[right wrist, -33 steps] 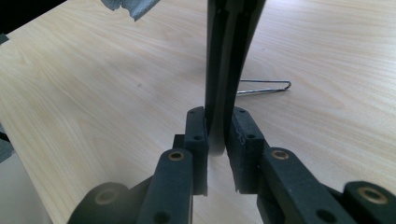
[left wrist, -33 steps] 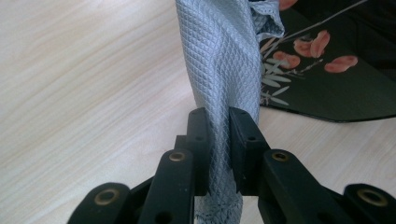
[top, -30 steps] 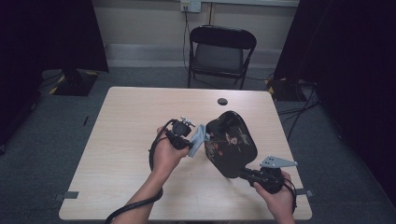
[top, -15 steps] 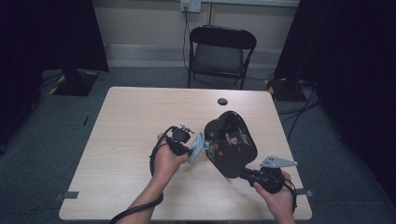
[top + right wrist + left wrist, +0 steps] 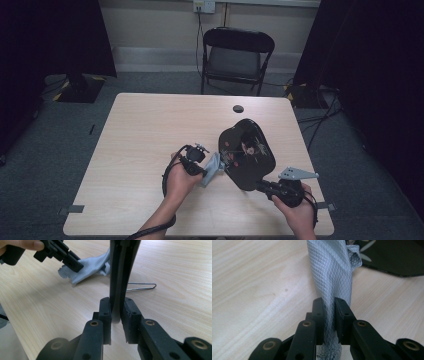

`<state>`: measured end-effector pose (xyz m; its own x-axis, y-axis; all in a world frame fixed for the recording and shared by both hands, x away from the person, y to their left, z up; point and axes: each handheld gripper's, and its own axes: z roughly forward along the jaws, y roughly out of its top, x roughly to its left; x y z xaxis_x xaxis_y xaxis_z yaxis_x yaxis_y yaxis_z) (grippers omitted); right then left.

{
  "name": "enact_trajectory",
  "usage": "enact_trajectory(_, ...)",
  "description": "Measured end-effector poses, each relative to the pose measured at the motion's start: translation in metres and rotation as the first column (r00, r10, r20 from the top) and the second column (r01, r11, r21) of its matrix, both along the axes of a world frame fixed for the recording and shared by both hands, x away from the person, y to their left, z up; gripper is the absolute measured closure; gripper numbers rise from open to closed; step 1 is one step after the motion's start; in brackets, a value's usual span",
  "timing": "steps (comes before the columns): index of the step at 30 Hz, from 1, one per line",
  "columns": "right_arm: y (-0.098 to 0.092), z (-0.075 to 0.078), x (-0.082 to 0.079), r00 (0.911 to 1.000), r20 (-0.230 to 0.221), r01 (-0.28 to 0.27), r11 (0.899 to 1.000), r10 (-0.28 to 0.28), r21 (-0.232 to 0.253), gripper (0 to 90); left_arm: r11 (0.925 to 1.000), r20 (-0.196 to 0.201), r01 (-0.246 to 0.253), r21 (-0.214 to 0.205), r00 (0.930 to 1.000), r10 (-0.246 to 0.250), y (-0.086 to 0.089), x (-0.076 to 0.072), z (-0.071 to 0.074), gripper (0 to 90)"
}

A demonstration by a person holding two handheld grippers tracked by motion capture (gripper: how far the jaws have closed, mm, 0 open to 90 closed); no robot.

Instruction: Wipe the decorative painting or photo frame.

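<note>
The high view looks down on the whole table point(image 5: 135, 150); both gripper views sit close above it, sharing the cloth point(image 5: 332, 277).

The table point(image 5: 135, 150) has lots of bare wood on its left side and far end. On the right, the big black tray point(image 5: 248, 152) blocks the way. A grey cloth point(image 5: 212, 169) touches its left edge.
</note>
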<state>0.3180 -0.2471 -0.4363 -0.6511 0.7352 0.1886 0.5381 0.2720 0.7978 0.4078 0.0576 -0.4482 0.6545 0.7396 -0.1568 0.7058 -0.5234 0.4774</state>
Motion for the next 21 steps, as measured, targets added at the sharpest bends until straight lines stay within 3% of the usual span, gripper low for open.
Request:
enact_trajectory(10,-0.001,0.000,0.000,1.0000,-0.003,-0.004,1.000,0.004,0.003,79.1,0.9999,-0.005,0.005,-0.010,1.0000,-0.005,0.004,-0.009,-0.004,79.6)
enact_trajectory(15,-0.006,0.000,0.000,1.0000,0.000,0.003,1.000,-0.003,0.003,69.6,0.9993,0.004,-0.015,-0.035,0.9999,0.015,0.013,-0.009,0.001,79.6)
enact_trajectory(21,-0.007,-0.001,-0.002,0.9998,0.015,-0.010,0.999,0.011,-0.032,58.2,0.9983,0.036,-0.039,-0.044,0.9985,0.040,0.026,-0.009,0.007,79.6)
